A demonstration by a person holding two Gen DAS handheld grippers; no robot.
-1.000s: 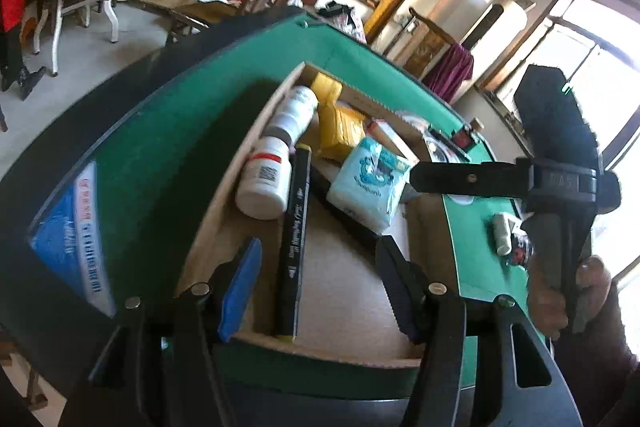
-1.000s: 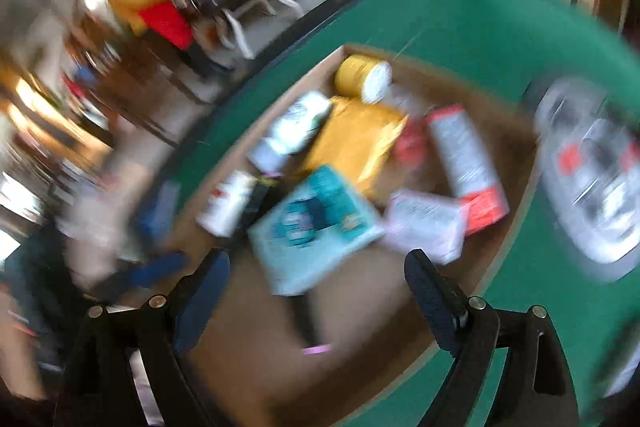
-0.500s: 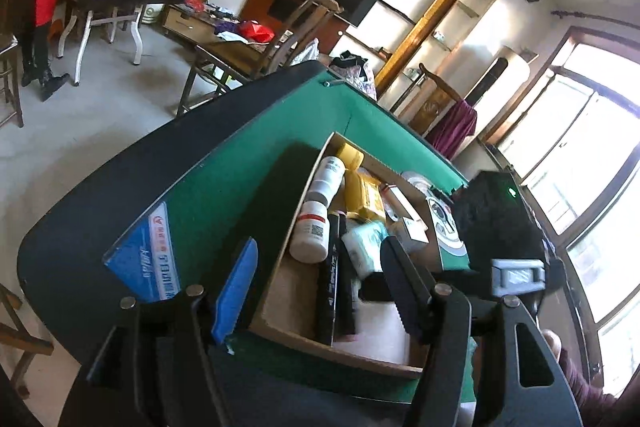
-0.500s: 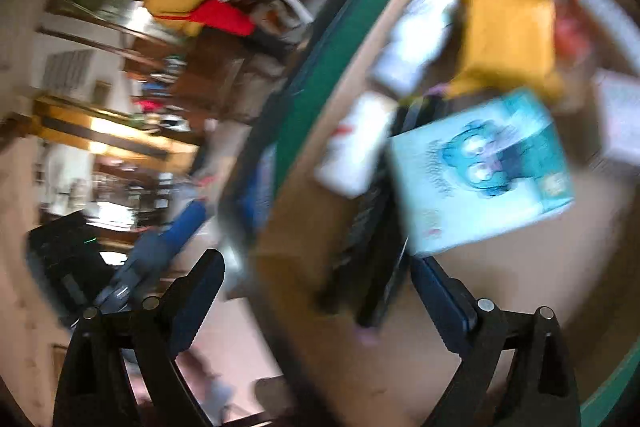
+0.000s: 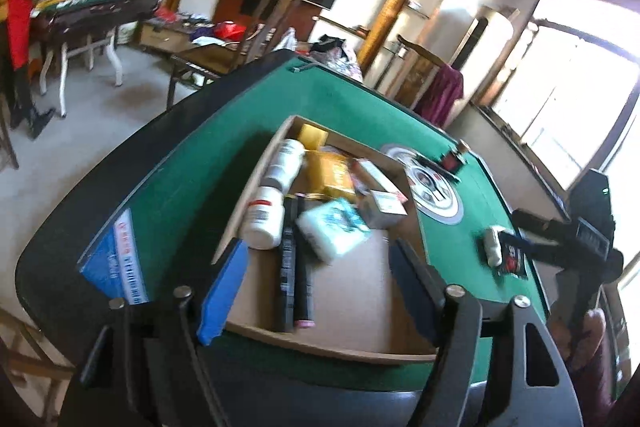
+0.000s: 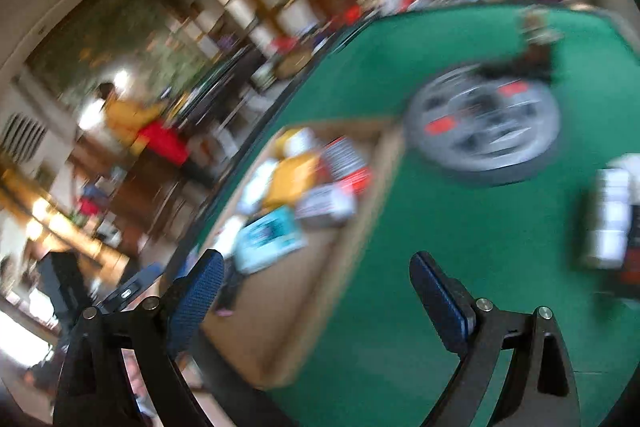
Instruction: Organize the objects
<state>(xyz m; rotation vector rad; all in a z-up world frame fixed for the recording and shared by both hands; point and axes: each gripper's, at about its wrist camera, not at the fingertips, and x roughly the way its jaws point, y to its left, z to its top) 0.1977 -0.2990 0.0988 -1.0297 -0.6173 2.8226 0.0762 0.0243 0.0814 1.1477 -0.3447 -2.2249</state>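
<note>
Green felt desk (image 5: 224,163), black-rimmed, bearing one shallow cardboard tray (image 5: 352,307) at mid-frame of the left wrist view.

Change since a second ago:
- Left claw (image 5: 320,279): then low over the near edge of the tray, close by a marker; now pulled up and back, jaws opening, pinching nothing.
- Right claw (image 6: 316,279): then over the tray; now swung toward open felt at the right of its own blurred view, fingers spread, empty.
- Reads as one deposit finished, with both claws free for the next loose item.

Count, inside the tray:
- White bottles, two: nearer one (image 5: 264,223), farther one (image 5: 286,159), end to end along the left wall.
- Black markers (image 5: 294,259), two, side by side, touching, lying toward the near edge.
- Teal-and-white tissue pack (image 5: 336,231), one, just right of the markers.
- Yellow packet (image 5: 332,175), one, behind the tissue pack.
- Yellow box (image 5: 314,137), one, far corner.
- Small cartons, two: red-and-white one (image 5: 376,175) and pale one (image 5: 384,207), right side.

Count, outside the tray, at the right of the frame:
- Small white bottle (image 5: 493,245), one.
- Red-and-black packet (image 5: 512,259), one, touching that bottle.
- Grey round disc (image 5: 436,191), one, set in the felt; likely part of the desk, not for sorting.

Judged remaining: the bottle and packet on the felt.
</note>
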